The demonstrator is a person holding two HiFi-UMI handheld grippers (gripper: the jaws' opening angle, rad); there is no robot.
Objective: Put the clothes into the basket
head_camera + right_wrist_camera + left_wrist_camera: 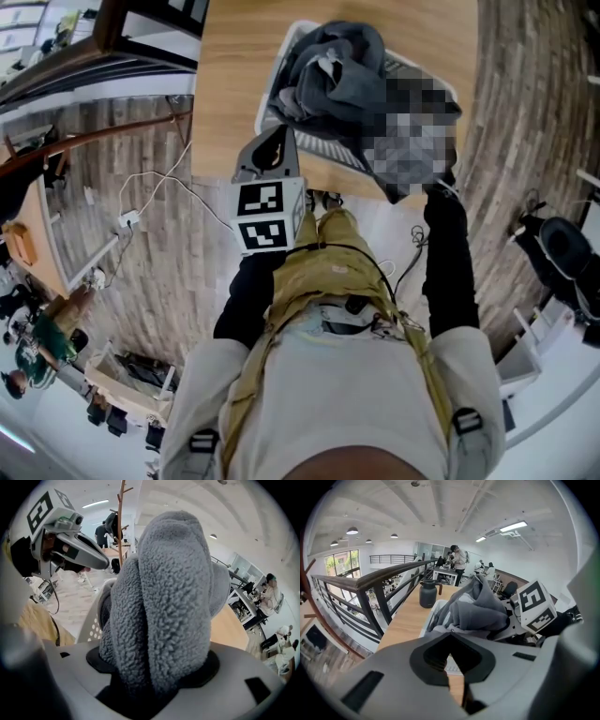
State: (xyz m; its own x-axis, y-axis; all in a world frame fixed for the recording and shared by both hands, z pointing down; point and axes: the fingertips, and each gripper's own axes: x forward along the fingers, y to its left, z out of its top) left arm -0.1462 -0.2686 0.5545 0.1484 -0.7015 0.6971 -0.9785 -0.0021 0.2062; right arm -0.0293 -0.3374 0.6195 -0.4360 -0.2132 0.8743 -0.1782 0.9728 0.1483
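Observation:
A white perforated basket [279, 70] stands on the wooden table [234, 75], heaped with grey clothes [328, 75]. My right gripper [154, 663] is shut on a thick grey fleece garment [168, 592] that bulges up between its jaws, over the basket [91, 625]. In the head view the garment [401, 187] hangs over the basket's right side and hides that gripper. My left gripper [272, 155] hovers at the basket's near left corner, shut, with nothing in it. From its own view the left gripper [450, 637] faces the basket [433, 613] and the piled clothes [473, 606].
A dark jug [427, 594] stands on the table beyond the basket. A dark railing [370, 581] runs along the table's left side. A white cable [150, 187] lies on the wood floor at left. A wooden coat stand [121, 517] and people at desks are far off.

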